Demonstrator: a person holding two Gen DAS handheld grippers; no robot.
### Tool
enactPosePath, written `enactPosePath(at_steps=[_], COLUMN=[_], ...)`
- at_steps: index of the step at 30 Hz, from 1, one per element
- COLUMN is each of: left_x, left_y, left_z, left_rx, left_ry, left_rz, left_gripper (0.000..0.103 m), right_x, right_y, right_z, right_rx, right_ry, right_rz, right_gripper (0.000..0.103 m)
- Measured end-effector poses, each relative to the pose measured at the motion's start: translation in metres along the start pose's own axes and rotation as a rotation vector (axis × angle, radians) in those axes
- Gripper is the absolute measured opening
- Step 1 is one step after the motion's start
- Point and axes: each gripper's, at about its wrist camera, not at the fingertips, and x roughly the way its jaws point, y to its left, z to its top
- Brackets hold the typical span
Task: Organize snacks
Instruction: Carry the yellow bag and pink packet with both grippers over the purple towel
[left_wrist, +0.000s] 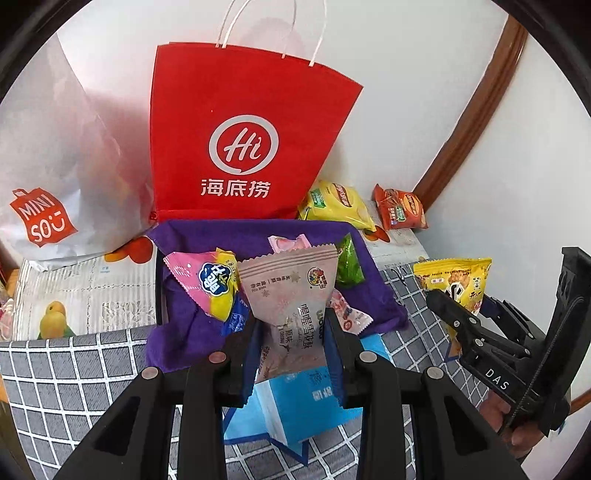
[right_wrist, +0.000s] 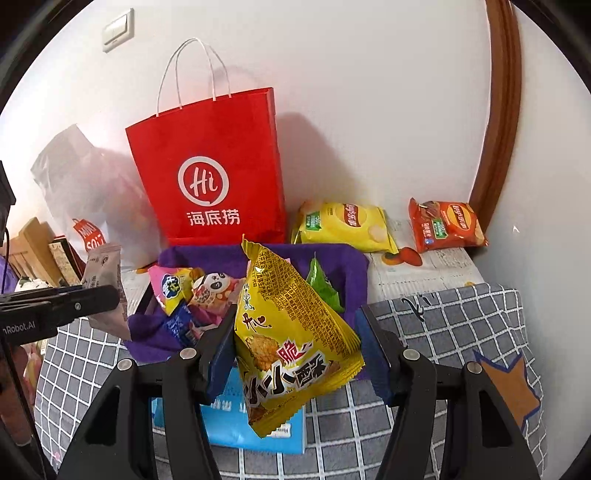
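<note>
My left gripper (left_wrist: 291, 325) is shut on a pale pink snack packet (left_wrist: 291, 295), held above a purple-cloth-lined box (left_wrist: 258, 230) with several small snacks in it. The packet also shows at the left of the right wrist view (right_wrist: 105, 288). My right gripper (right_wrist: 295, 328) holds a yellow snack bag (right_wrist: 291, 332); its left finger touches the bag and a gap shows at the right finger. The yellow bag also shows in the left wrist view (left_wrist: 454, 280). A pink-yellow packet (left_wrist: 210, 284) and a green packet (left_wrist: 349, 262) lie in the box.
A red paper bag (left_wrist: 243, 147) and a white Miniso bag (left_wrist: 48, 184) stand against the wall behind the box. A yellow chip bag (right_wrist: 343, 225) and a red chip bag (right_wrist: 445, 225) lie at the back right. A blue packet (left_wrist: 303, 402) lies on the checked cloth (right_wrist: 443, 332).
</note>
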Motion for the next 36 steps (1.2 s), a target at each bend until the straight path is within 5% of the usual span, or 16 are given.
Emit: enactPosePath(at_steps=[17, 36], left_x=[0.021, 0.051], left_y=[0.008, 0.024], left_z=[0.029, 0.046], left_rx=[-0.007, -0.015], left_ry=[-0.018, 0.009], left_rz=[0.082, 0.076], left_gripper=[0.030, 0.030], right_x=[0.036, 0.081], right_y=[0.001, -0.003], right_z=[0.026, 0.049], right_rx=[-0.015, 0.003], right_ry=[0.008, 0.040], right_rz=[0.025, 0.021], right_gripper=[0.061, 0.061])
